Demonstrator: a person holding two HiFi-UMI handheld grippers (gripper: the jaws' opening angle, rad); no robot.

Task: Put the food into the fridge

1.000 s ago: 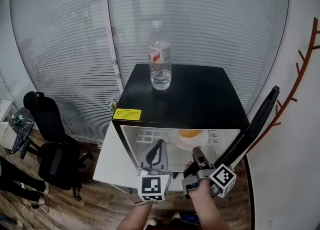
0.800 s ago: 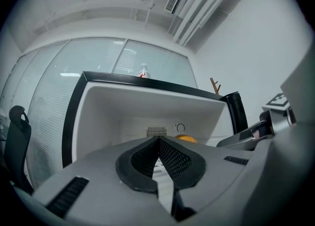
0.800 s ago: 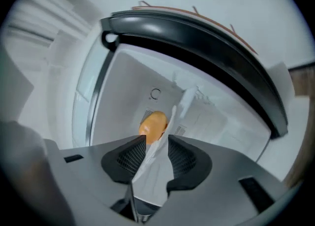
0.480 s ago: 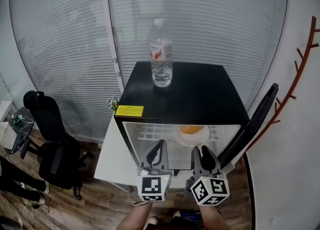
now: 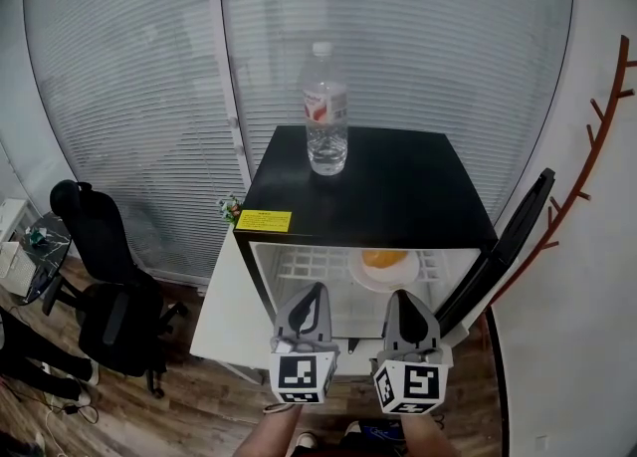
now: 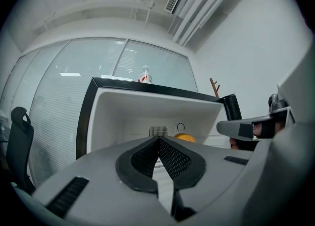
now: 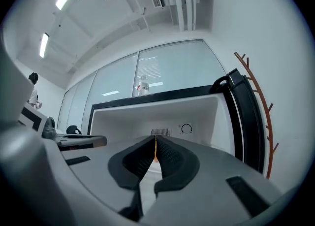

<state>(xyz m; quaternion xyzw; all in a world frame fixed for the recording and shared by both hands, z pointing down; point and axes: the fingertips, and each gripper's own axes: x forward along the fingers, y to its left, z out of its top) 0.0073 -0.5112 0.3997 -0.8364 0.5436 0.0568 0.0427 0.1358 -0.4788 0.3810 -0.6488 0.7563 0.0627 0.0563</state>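
The black mini fridge [image 5: 398, 186] stands with its door [image 5: 508, 246] swung open to the right. On its wire shelf lies a white plate [image 5: 370, 276] with orange food [image 5: 383, 258] on it; the food [image 6: 183, 137] also shows in the left gripper view. Both grippers hover side by side just in front of the opening, pointing into it. My left gripper [image 5: 317, 289] [image 6: 158, 139] is shut with nothing in it. My right gripper [image 5: 396, 296] [image 7: 155, 139] has just been closing; its pads meet and hold nothing.
A clear water bottle [image 5: 326, 126] stands on the fridge top near its back edge. A black office chair [image 5: 100, 276] is at the left on the wooden floor. A brown coat rack [image 5: 597, 136] rises at the right wall. Blinds cover the glass wall behind.
My right gripper rolled from lying on its side to upright, rose level with the left one, and its jaws closed empty. The left gripper stayed put.
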